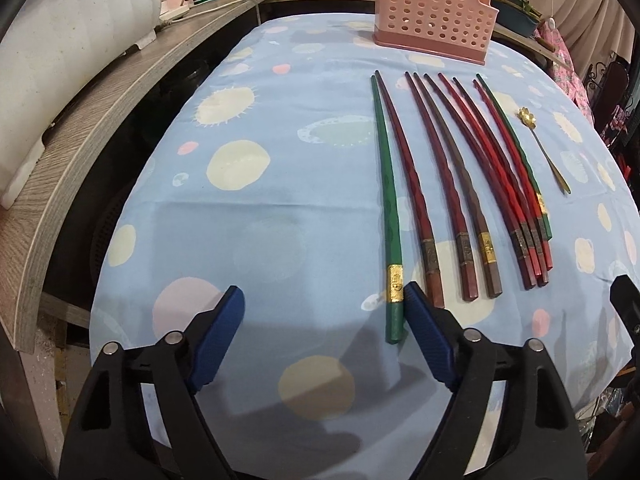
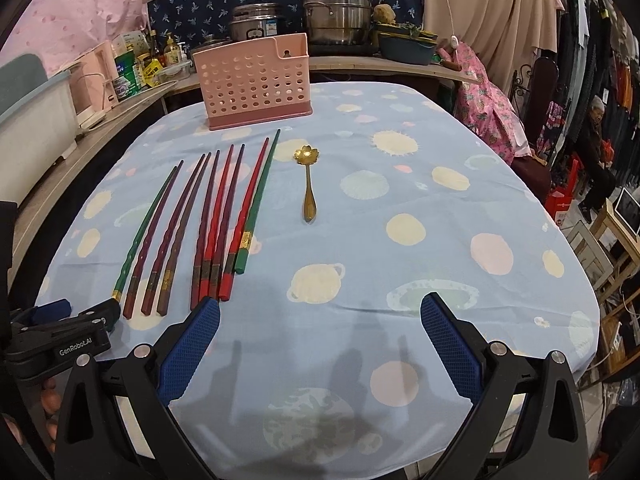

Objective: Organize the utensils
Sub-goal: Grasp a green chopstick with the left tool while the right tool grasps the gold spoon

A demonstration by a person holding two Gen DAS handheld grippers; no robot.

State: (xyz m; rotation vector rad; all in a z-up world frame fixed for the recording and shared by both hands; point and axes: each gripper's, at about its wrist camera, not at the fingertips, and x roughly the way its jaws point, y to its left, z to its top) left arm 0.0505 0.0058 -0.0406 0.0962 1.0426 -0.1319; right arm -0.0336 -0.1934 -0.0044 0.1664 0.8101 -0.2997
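Several chopsticks, red, dark red, brown and green, lie side by side on the blue tablecloth (image 1: 472,184) (image 2: 208,224). The leftmost one is a green chopstick (image 1: 386,208) with a gold band. A gold flower-shaped spoon (image 1: 544,148) (image 2: 307,184) lies to their right. A pink perforated utensil holder (image 1: 432,12) (image 2: 256,84) stands at the table's far side. My left gripper (image 1: 324,300) is open, low over the cloth; the green chopstick's butt end lies just inside its right fingertip (image 1: 416,300). My right gripper (image 2: 320,312) is open and empty, near the table's front edge.
A wooden counter (image 1: 100,120) runs along the left with a white appliance and bottles. Steel pots (image 2: 336,8) stand behind the holder. The left gripper shows at the lower left of the right wrist view (image 2: 60,332). Chairs and clutter lie off the table's right side.
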